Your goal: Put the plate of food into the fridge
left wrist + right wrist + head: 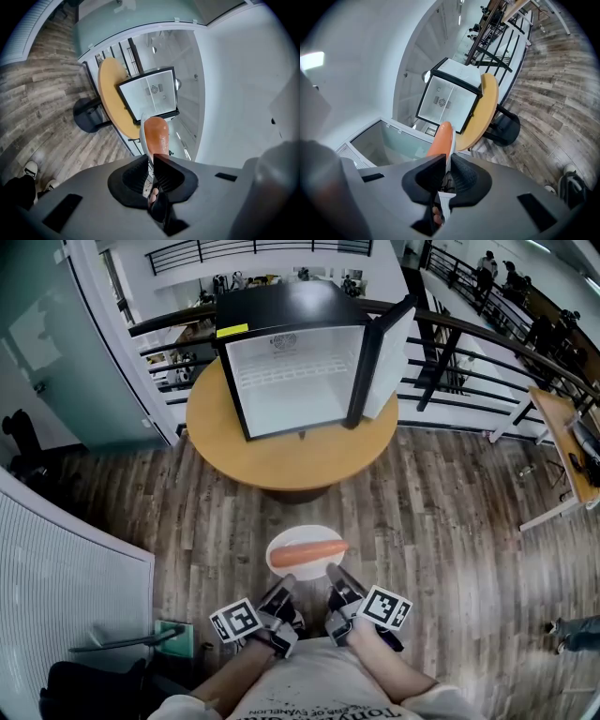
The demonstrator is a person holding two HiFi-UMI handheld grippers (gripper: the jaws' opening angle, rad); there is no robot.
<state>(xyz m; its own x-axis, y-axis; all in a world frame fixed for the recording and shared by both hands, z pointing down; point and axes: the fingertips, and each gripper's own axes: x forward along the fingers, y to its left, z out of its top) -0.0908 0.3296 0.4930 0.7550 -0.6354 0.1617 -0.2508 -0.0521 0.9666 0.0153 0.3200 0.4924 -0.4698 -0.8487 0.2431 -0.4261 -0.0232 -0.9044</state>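
My left gripper [151, 164] has its dark ribbed jaws pressed together on the near rim of the plate [302, 571], and my right gripper [446, 164] pinches the same rim just beside it, so the thin white edge runs between both pairs of pads. The plate is in the air close to my body, over the wood-plank floor [441, 521] and well short of the table [291, 457]. It is a small, smooth, round white dish. Across it lies one long piece of orange food [307, 552], glossy and rounded at the ends, maybe a carrot or a sausage; I cannot tell which from here. I judge the pick-up done and the carry only begun. The round table ahead has a plain tan top on a dark pedestal. On it stands the fridge [291, 310], a boxy black cabinet with a white lining, its door [389, 352] swung wide to the right and nothing visible inside. What is left is to walk the plate forward, keep it level so the food does not roll, slide it into the cavity and let go.
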